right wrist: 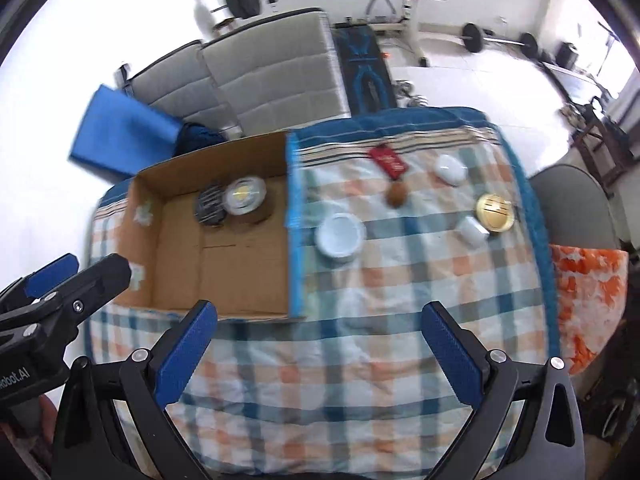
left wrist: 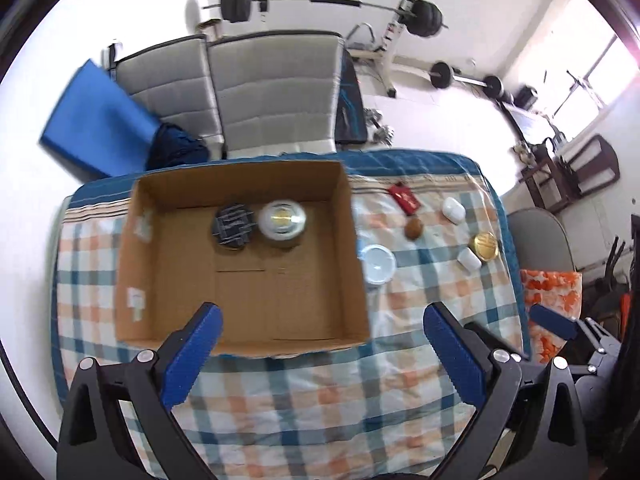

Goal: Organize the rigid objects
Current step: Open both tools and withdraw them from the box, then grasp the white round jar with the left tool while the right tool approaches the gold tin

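Brown cardboard box point(left wrist: 240, 264); cloth point(left wrist: 280, 408) checked in white, orange and teal with a blue border; red tag point(left wrist: 405, 199); gold lid point(left wrist: 485, 245); white bowl point(left wrist: 377, 264); blue gripper pads point(left wrist: 196, 354).

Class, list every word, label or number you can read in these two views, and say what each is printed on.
"dobot.AI", start cut off by the frame edge: on the left gripper body.
Red packet: pale marks, too blurred.
Gold lid: embossing unreadable.
Stickers on the cardboard box: too small.
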{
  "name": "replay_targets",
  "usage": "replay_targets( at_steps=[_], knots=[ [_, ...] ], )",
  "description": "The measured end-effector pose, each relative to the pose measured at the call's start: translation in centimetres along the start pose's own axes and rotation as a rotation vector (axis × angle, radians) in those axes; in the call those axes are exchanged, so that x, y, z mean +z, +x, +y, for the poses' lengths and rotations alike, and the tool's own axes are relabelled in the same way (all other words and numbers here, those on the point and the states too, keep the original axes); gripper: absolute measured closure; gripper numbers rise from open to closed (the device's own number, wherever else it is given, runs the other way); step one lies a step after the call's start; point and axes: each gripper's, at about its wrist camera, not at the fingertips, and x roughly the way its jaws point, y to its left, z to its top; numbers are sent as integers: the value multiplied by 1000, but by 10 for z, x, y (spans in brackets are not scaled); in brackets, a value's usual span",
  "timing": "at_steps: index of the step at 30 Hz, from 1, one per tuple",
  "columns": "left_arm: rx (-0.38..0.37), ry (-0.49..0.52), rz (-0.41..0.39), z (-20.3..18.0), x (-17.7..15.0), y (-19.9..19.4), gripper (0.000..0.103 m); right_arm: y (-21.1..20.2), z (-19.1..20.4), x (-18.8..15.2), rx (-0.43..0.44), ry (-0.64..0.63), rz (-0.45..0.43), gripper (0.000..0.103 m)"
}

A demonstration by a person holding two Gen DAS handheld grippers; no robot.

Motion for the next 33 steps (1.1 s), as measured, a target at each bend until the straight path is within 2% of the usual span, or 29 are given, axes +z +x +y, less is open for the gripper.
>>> replay_targets(
  at_steps=[5, 9, 14, 19, 26, 29, 31, 33],
  knots=[
    [-20, 57, 71, -61, 19, 58, 0, 24, -79, 15, -78, 92, 32, 0],
    [40, 104, 148, -96, 35, 114, 0, 53, -141, 26, -117, 168, 78, 0],
    [94, 114, 230, -114, 46, 177, 0, 92, -189, 42, -130, 222, 121, 0],
    [177, 165, 294, -129, 47, 232, 0, 132, -214, 52, -135, 241, 173, 0],
    [233, 203, 379, -137, 41, 281, 0, 176, -234, 65, -137, 244, 219, 0],
    [316, 269, 391, -141, 38, 299, 0, 188, -237, 69, -139, 229, 234, 0],
    [383, 358, 409, -148, 32, 310, 0, 195, -238, 72, -141, 209, 244, 0],
    [408, 411, 432, -153, 27, 315, 0, 199, -240, 74, -146, 196, 251, 0]
  ],
)
